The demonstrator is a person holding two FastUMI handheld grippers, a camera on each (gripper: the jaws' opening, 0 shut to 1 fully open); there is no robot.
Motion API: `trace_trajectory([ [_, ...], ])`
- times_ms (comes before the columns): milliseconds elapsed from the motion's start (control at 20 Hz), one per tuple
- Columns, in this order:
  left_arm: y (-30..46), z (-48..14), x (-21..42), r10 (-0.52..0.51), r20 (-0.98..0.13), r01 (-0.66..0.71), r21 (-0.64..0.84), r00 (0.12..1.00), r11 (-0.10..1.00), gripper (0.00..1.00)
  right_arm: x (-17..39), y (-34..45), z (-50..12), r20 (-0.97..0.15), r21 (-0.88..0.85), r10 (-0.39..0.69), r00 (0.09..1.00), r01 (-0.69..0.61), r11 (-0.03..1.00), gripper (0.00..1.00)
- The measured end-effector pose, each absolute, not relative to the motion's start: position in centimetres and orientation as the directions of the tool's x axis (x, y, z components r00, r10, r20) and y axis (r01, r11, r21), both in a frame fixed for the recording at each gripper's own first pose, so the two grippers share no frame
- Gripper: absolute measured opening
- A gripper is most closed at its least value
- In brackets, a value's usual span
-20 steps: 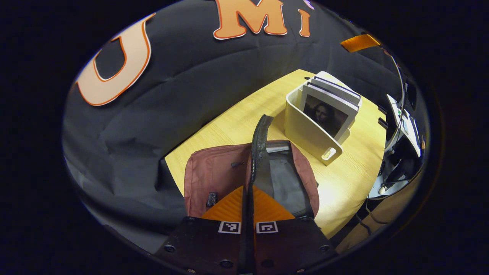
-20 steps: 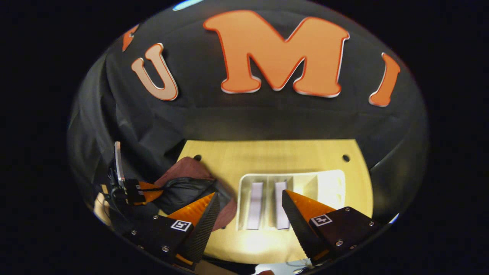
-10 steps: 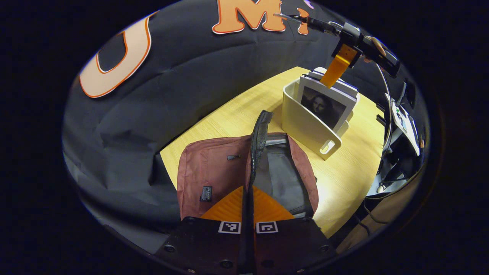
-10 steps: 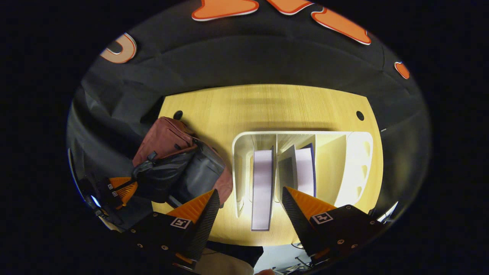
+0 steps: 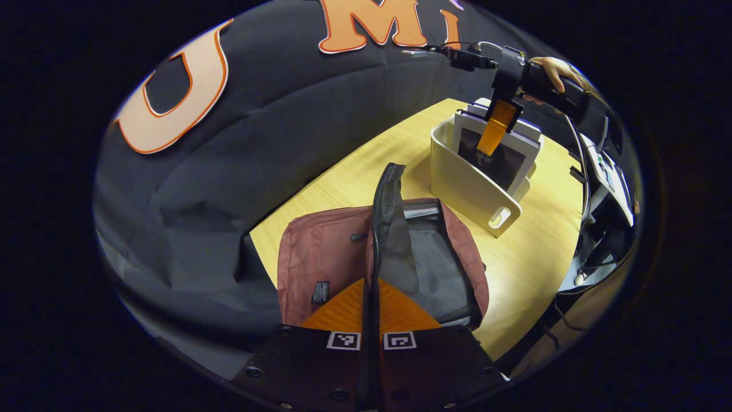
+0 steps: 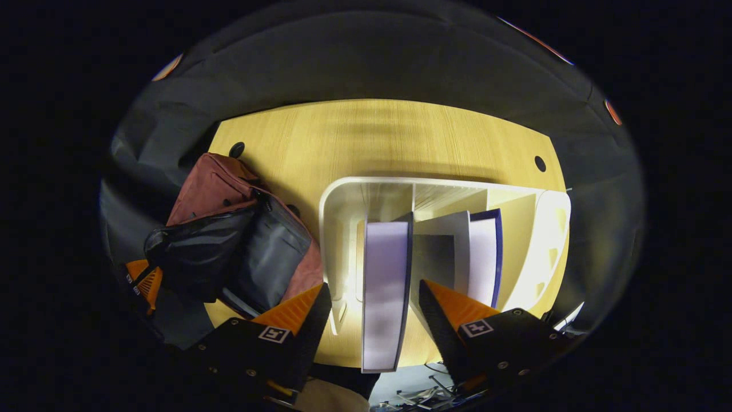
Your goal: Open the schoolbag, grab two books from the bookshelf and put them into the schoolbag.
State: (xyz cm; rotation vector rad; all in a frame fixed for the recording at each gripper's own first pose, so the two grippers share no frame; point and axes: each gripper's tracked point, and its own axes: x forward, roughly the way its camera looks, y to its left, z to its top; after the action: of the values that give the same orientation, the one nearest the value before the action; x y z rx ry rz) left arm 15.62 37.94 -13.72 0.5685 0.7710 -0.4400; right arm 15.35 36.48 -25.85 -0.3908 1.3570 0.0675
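The maroon schoolbag point(image 5: 331, 257) lies on the wooden table point(image 5: 532, 269) with its grey lining showing. My left gripper point(image 5: 372, 306) is shut on the black edge of the bag's flap point(image 5: 387, 194), holding it up. A white bookshelf point(image 5: 466, 183) stands beyond the bag with books upright in it. In the right gripper view the bookshelf point(image 6: 343, 200) is seen from above, and my right gripper point(image 6: 373, 290) is open astride the first book point(image 6: 384, 274), clear of both covers. A second book point(image 6: 483, 257) stands one slot to the right. The schoolbag point(image 6: 211, 186) lies left of the shelf.
Round cable holes point(image 6: 540, 163) pierce the table's far side. Equipment and cables point(image 5: 606, 177) crowd the table's right end in the left gripper view. A hand point(image 5: 552, 68) holds the right gripper point(image 5: 493, 129) over the shelf. Bare table point(image 6: 389, 137) lies behind the shelf.
My right gripper has tilted down and dropped over the bookshelf until its open fingers straddle the first book. My left gripper keeps hold of the bag's flap, nearly still.
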Motion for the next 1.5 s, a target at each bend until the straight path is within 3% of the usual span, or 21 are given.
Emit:
trace_trajectory([
  [50, 37.8, -13.6, 15.6, -0.165, -0.749, 0.566, 0.317, 0.642, 0.761, 0.01, 15.4, 36.3, -26.3, -0.959, -0.237, -0.182, 0.218, -0.263, 0.935, 0.89],
  [100, 37.7, -13.5, 15.6, -0.164, -0.750, 0.567, 0.319, 0.641, 0.760, 0.01, 15.5, 35.9, -26.7, -0.958, -0.246, -0.193, 0.214, -0.261, 0.933, 0.73],
  [150, 37.7, -13.5, 15.6, -0.163, -0.749, 0.568, 0.322, 0.642, 0.757, 0.01, 15.5, 35.6, -26.9, -0.956, -0.256, -0.204, 0.210, -0.263, 0.930, 0.80],
  [200, 37.7, -13.5, 15.6, -0.161, -0.749, 0.568, 0.324, 0.642, 0.757, 0.01, 15.4, 35.5, -27.1, -0.959, -0.246, -0.195, 0.207, -0.256, 0.935, 0.56],
  [300, 37.8, -13.4, 15.7, -0.157, -0.748, 0.565, 0.327, 0.645, 0.758, 0.01, 15.6, 35.9, -26.8, -0.959, -0.230, -0.179, 0.220, -0.237, 0.944, 0.48],
  [350, 37.9, -13.6, 15.7, -0.158, -0.748, 0.563, 0.326, 0.645, 0.759, 0.01, 15.7, 35.9, -26.7, -0.959, -0.229, -0.175, 0.225, -0.245, 0.942, 0.38],
  [700, 37.7, -13.6, 15.6, -0.154, -0.746, 0.555, 0.324, 0.648, 0.767, 0.01, 14.7, 36.0, -18.8, -0.933, -0.197, -0.097, 0.346, -0.266, 0.944, 0.36],
  [1050, 37.1, -13.5, 15.4, -0.153, -0.747, 0.573, 0.345, 0.647, 0.743, 0.01, 10.0, 36.1, -8.3, -0.850, 0.054, 0.169, 0.499, -0.236, 0.970, 0.35],
  [1200, 36.9, -13.4, 15.6, -0.150, -0.749, 0.577, 0.349, 0.645, 0.739, 0.01, 7.4, 35.9, -9.3, -0.794, 0.203, 0.284, 0.537, -0.207, 0.957, 0.35],
  [1350, 36.8, -13.0, 15.5, -0.148, -0.747, 0.578, 0.356, 0.648, 0.734, 0.01, 4.2, 37.3, -13.4, -0.743, 0.383, 0.422, 0.519, -0.187, 0.905, 0.35],
  [1500, 36.4, -12.5, 15.3, -0.143, -0.748, 0.581, 0.363, 0.647, 0.728, 0.01, 2.5, 38.0, -18.5, -0.735, 0.466, 0.460, 0.499, -0.123, 0.876, 0.35],
])
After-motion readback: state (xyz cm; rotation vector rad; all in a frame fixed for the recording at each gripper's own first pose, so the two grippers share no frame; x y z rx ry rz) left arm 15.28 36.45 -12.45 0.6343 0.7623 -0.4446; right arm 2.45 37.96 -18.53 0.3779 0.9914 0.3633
